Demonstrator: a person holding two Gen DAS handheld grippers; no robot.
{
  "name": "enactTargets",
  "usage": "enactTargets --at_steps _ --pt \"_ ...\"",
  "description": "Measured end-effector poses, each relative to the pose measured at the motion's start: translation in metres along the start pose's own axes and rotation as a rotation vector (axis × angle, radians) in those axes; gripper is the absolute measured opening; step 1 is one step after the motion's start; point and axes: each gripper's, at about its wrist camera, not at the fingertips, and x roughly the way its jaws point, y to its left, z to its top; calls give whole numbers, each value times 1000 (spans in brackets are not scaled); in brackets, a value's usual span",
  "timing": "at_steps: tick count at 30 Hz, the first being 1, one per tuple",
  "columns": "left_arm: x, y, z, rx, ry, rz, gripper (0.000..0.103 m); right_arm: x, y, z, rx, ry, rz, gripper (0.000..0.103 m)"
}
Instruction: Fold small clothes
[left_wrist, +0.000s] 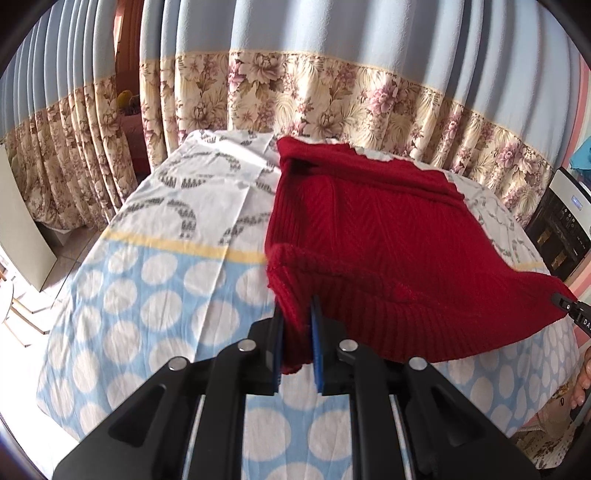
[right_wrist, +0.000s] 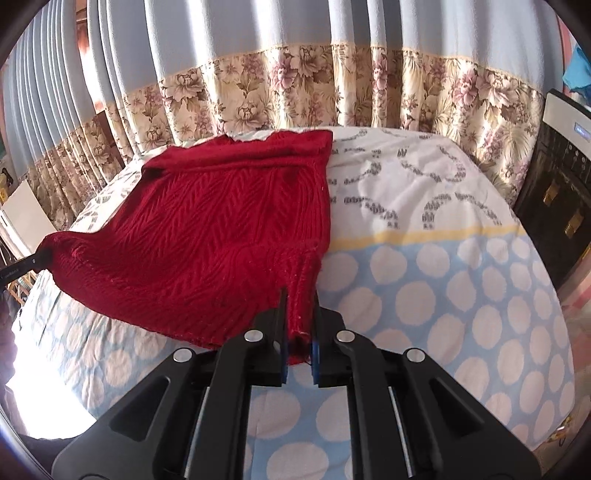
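Each claw is clamped on a near corner of the red knit sweater: the left claw (left_wrist: 297, 343) on its ribbed hem corner, the right claw (right_wrist: 299, 332) likewise. From both, the red knit sweater (left_wrist: 369, 229) runs out toward twelve o'clock across the bed (left_wrist: 155, 295), its far edge resting flat. The fold, I reckon, goes straight away, both hands equally near.

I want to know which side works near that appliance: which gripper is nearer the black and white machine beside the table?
Right. The right gripper grips the red sweater corner on the side toward the machine; the left gripper grips the opposite corner, with the sweater's width between it and the machine.
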Motion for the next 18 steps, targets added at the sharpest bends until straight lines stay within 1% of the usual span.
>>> enactTargets --at_steps 10,14,18 --pt "11 -10 55 40 -63 -1 13 5 -6 52 -25 -65 -16 9" --pt "29 -10 79 45 -72 -1 13 20 -9 83 -28 -90 -19 9" --pt "52 -6 114 29 -84 1 13 39 -14 118 -10 -110 -10 9"
